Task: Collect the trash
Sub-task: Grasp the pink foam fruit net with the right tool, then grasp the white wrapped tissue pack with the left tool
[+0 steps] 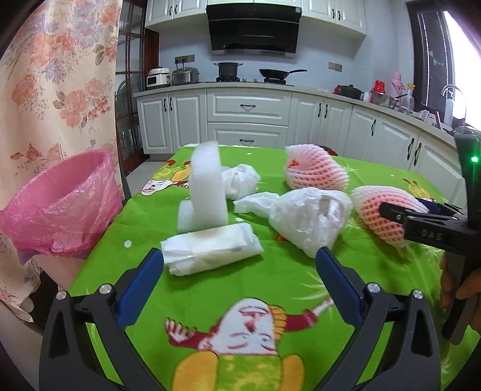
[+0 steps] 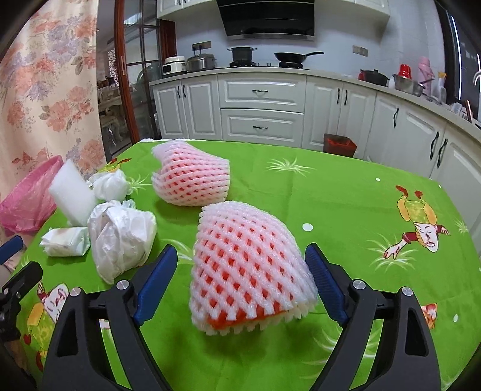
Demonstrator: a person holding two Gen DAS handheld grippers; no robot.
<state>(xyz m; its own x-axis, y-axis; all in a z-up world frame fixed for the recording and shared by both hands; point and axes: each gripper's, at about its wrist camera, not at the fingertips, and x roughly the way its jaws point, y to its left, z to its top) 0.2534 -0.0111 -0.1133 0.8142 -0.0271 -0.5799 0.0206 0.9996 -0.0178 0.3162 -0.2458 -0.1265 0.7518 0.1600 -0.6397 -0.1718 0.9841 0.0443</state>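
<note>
while your right gripper (image 2: 240, 270) sits spread around the near foam fruit net (image 2: 246, 267), your left gripper (image 1: 240, 270) is spread wide, holding nothing, near the folded tissue pack (image 1: 210, 246).

Domestic kitchen. White panelled cabinets (image 1: 246, 114) run in an L beneath a pale worktop; a black range hood (image 1: 254, 28) hangs above a gas hob carrying a stockpot (image 1: 227, 69) and a frying pan (image 1: 278, 73). A rice cooker (image 1: 185, 75) stands at the left, and a tap (image 1: 451, 90) by the window. A floral curtain (image 1: 57, 75) and a table (image 1: 285, 270) in cartoon-print green cloth mark a lived-in home.
</note>
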